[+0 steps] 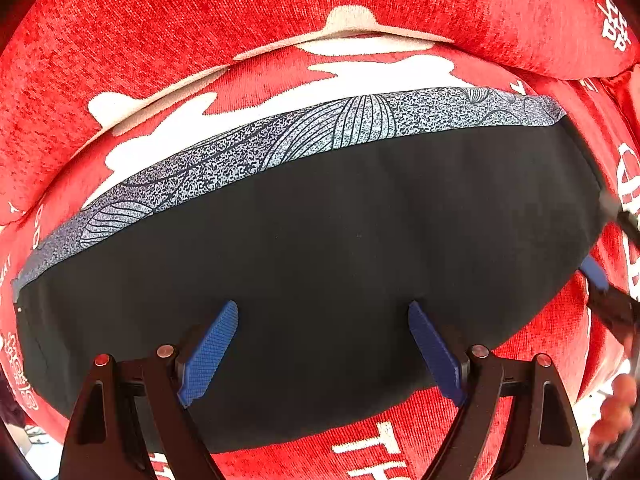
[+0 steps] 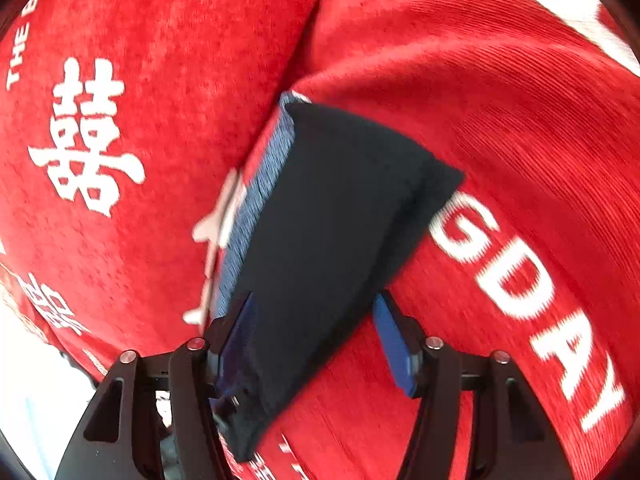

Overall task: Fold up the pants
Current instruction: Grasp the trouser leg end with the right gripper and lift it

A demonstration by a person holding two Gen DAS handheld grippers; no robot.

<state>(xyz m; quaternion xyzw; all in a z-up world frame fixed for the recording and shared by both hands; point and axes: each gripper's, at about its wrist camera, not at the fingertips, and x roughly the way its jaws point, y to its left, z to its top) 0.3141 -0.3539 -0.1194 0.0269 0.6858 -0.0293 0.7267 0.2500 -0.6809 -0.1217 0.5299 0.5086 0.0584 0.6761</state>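
Red bedding [image 1: 160, 20] underlies folded pants [image 1: 320, 260]; only right-wrist view shows a corner [image 2: 240, 440] between fingers [image 2: 390, 344].

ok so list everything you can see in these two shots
pants: one, black with a grey patterned band along the far edge, folded flat on the cover
cover: red fabric with white lettering and characters, under the pants and filling both views
left gripper: one, black with blue pads, open over the near edge of the pants
right gripper: one, black with blue pads, open, the pants' end lying between its fingers
hand: partly seen at the right edge of the left wrist view
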